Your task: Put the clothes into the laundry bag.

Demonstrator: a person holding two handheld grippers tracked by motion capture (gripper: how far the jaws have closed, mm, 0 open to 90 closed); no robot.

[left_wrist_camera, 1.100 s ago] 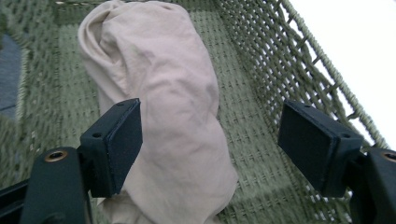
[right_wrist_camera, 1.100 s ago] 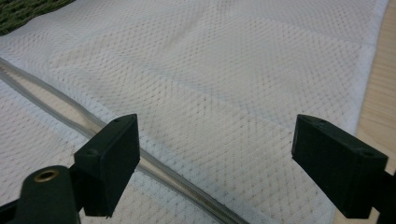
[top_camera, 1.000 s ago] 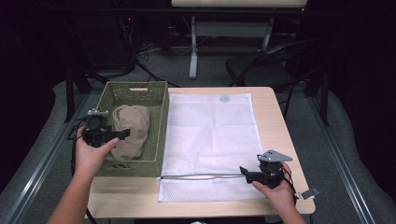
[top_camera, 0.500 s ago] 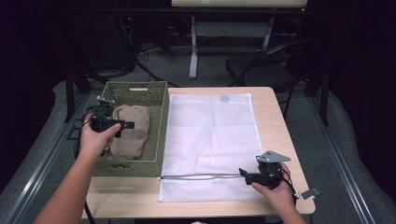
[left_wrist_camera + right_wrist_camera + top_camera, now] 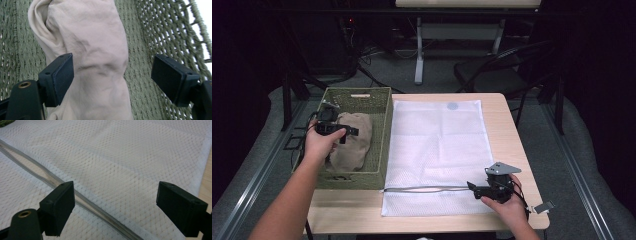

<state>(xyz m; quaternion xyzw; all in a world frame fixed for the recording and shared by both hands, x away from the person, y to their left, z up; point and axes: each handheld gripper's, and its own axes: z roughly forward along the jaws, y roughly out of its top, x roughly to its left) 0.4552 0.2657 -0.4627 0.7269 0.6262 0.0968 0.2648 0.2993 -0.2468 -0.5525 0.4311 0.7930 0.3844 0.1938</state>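
A crumpled beige cloth (image 5: 354, 145) lies in a green woven basket (image 5: 384, 130) at the table's left. My left gripper (image 5: 348, 132) hangs over the cloth inside the basket. In the left gripper view the cloth (image 5: 95, 50) lies below and between the wide-apart jaws of that gripper (image 5: 112, 75), and the pads do not touch it. A white mesh bag (image 5: 442, 145) lies flat on the table's middle, with a grey zipper (image 5: 427, 189) along its near end. My right gripper (image 5: 472, 186) rests at the zipper's right end, open. In the right gripper view the zipper (image 5: 82, 200) runs under the gripper (image 5: 116, 202).
The wooden table (image 5: 507, 115) shows a bare strip right of the bag. A small silver tag (image 5: 544, 206) lies at the near right corner. Behind the table stand a dark chair (image 5: 497, 75) and a white desk leg (image 5: 418, 50). The basket weave (image 5: 150, 37) rises close on the right of the left gripper view.
My left hand has moved away from me and slightly right, from the basket's left rim to above the cloth. The right hand and the bag have stayed still.
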